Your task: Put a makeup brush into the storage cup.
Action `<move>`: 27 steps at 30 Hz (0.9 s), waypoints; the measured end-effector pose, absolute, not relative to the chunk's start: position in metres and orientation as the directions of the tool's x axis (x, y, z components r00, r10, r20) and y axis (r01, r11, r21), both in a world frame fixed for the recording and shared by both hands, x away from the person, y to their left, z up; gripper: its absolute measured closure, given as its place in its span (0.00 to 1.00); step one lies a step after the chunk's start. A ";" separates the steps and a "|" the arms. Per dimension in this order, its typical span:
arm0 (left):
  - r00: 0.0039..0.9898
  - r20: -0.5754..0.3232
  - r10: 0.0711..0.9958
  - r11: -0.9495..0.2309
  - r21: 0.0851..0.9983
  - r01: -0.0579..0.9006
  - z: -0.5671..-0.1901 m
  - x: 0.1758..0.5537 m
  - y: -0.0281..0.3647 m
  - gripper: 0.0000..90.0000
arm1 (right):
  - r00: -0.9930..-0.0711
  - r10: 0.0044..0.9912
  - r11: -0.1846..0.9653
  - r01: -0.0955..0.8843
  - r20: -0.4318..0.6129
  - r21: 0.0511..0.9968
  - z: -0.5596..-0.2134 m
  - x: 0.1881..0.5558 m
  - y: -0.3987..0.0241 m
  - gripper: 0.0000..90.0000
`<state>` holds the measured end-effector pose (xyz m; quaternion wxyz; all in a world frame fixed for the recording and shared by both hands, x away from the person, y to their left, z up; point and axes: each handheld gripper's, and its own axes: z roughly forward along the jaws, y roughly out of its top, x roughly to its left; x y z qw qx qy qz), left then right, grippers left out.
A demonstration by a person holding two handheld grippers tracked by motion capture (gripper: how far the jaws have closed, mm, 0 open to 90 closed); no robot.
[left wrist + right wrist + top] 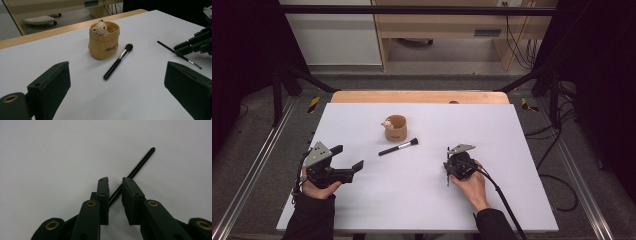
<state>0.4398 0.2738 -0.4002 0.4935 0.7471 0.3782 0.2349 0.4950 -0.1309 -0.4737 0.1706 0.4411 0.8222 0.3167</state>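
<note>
The one piece of writing stands on the tan pot point(103, 43), on its front wall just below the small bear figure point(100, 27) at the rim: a short dark word in slanted script, seen in the left gripper view. It seems to begin with a B, but the letters are too small and blurred to read with any certainty.
</note>
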 end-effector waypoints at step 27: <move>0.609 -0.018 0.793 -0.235 0.913 0.334 -0.401 0.440 0.270 0.07 | -0.505 0.863 0.384 0.691 0.028 0.613 -0.468 0.494 -0.156 0.95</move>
